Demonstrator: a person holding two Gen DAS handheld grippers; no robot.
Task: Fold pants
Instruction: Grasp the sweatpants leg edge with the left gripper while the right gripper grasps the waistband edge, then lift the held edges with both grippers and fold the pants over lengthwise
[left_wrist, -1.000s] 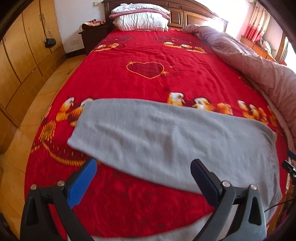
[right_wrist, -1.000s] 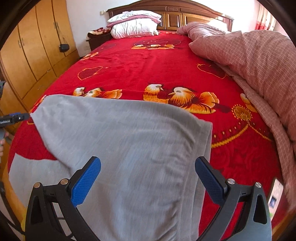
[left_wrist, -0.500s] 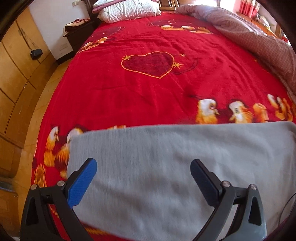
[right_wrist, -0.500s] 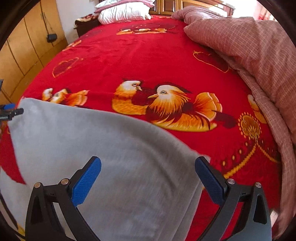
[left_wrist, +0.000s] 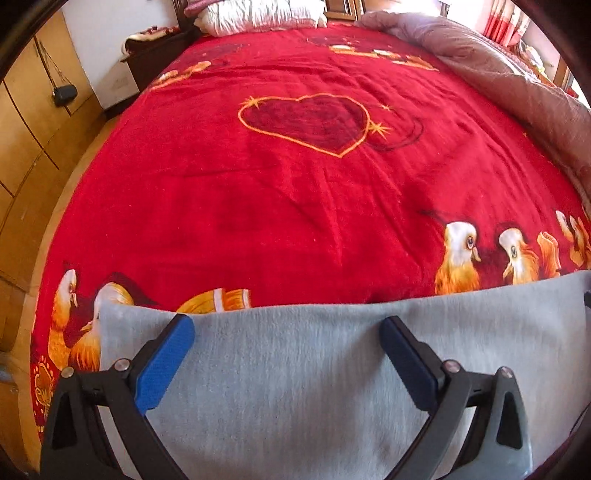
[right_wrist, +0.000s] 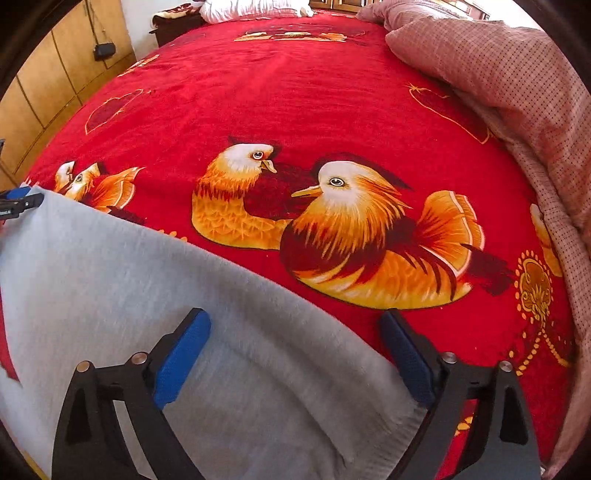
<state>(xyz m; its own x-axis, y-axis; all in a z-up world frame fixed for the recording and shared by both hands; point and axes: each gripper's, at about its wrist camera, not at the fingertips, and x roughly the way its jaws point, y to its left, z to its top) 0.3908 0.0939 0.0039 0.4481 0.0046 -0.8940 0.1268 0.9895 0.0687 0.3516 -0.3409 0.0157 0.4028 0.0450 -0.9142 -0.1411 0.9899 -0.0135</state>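
Note:
Grey pants (left_wrist: 295, 387) lie flat across the near end of a red bedspread (left_wrist: 295, 221). My left gripper (left_wrist: 284, 323) hangs over the pants' far edge near their left end, jaws wide and nothing pinched. In the right wrist view the pants (right_wrist: 110, 280) run off to the left, with their corner at the lower right. My right gripper (right_wrist: 294, 316) is above that end. Its jaws are closing but still wide, the cloth's edge lies under them and the pads do not press on it. The left gripper's tip (right_wrist: 18, 201) shows at the far left edge.
A pink checked quilt (right_wrist: 517, 74) is heaped along the bed's right side. Pillows (left_wrist: 258, 14) lie at the headboard. Wooden wardrobe doors (left_wrist: 26, 129) line the left wall beyond a strip of floor, and a dark nightstand (left_wrist: 155, 55) stands by the bed head.
Both grippers have come forward and down toward the pants' far edge, so the cloth now fills the lower part of each view. The right jaws have narrowed slightly.

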